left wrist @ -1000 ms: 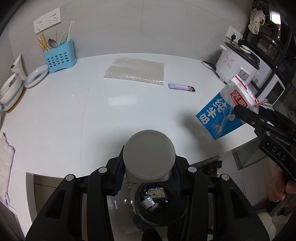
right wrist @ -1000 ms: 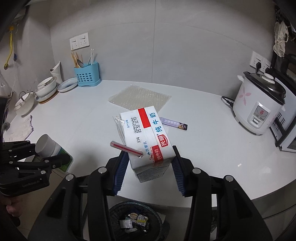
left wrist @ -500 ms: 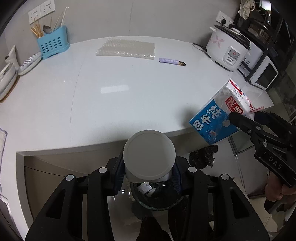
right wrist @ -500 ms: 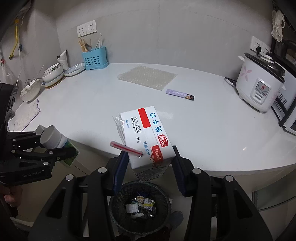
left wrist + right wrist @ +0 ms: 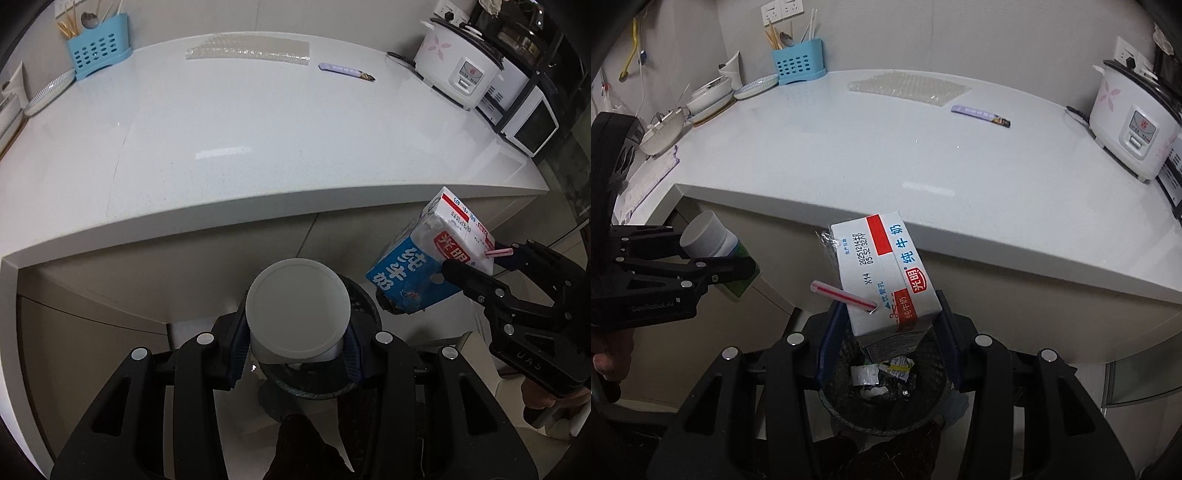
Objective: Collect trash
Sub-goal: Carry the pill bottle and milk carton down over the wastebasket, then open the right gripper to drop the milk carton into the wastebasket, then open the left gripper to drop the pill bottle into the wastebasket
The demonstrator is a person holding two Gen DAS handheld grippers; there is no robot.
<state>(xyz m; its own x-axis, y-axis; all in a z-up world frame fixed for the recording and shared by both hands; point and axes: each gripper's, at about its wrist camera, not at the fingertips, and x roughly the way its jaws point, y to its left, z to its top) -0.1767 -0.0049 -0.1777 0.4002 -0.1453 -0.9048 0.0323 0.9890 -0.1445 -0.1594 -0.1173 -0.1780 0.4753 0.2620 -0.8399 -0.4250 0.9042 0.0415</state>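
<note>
My left gripper is shut on a white-capped bottle with a green label, held over the black mesh trash bin. The bottle also shows in the right wrist view. My right gripper is shut on a blue and white milk carton with a pink straw, held just above the bin, which holds several scraps. The carton also shows in the left wrist view, to the right of the bottle.
The white counter lies ahead, with a bubble wrap sheet and a purple wrapper at the back. A rice cooker stands at the right, a blue utensil holder and dishes at the left.
Both grippers have pulled back from the counter and dropped below its edge. The bottle and the carton now hang over the trash bin.
</note>
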